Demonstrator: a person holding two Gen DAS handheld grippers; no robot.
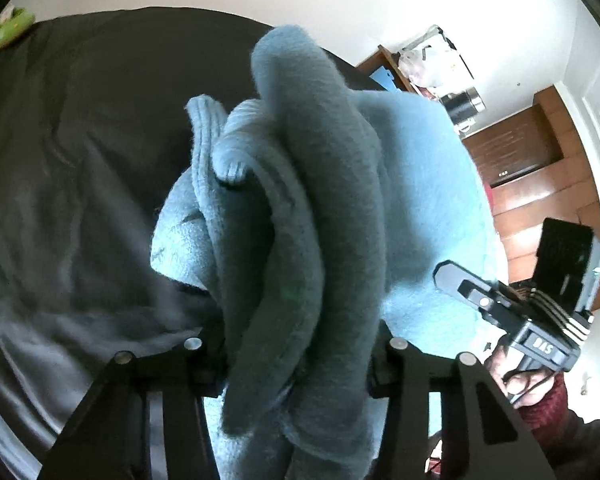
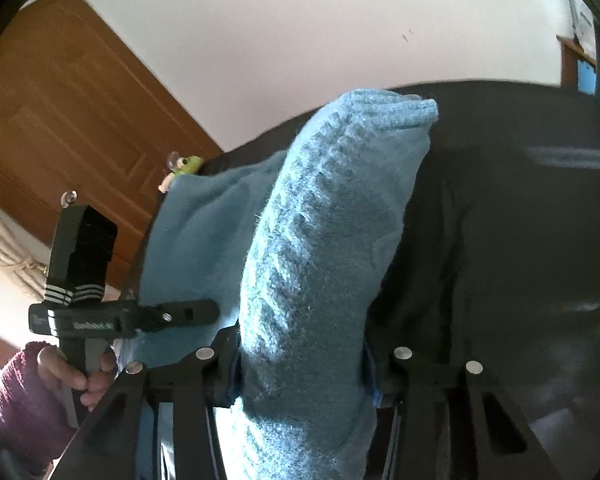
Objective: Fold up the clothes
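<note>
At the far left of the left wrist view a small green toy [image 1: 6, 30] is seen at the edge of the dark bed cover [image 1: 80, 152], which fills the left half of that picture and carries the work. Toward the middle, the left gripper [image 1: 296, 364] is closed on a thick bunch of the blue knitted garment [image 1: 300, 208]; the fabric rises straight out from between the fingers, so its long axis runs forward along them, away from the camera. Further right the right gripper [image 1: 460, 284] is seen just beside the paler side of the same garment, held by a hand in a dark red sleeve. In the right wrist view the left gripper [image 2: 204, 312] appears at the left, touching the cloth, with a brown wooden door [image 2: 60, 120] behind it, and the right gripper [image 2: 300, 372] is clamped on a ribbed fold of the garment in the same manner. The garment is therefore held up between both grippers, above the cover, and neither hand is clearly nearer to it. It is judged that the fold will be laid down onto the cover. At the right a wooden cabinet [image 1: 520, 152], a metal pot [image 1: 462, 104] and white walls are seen.
</note>
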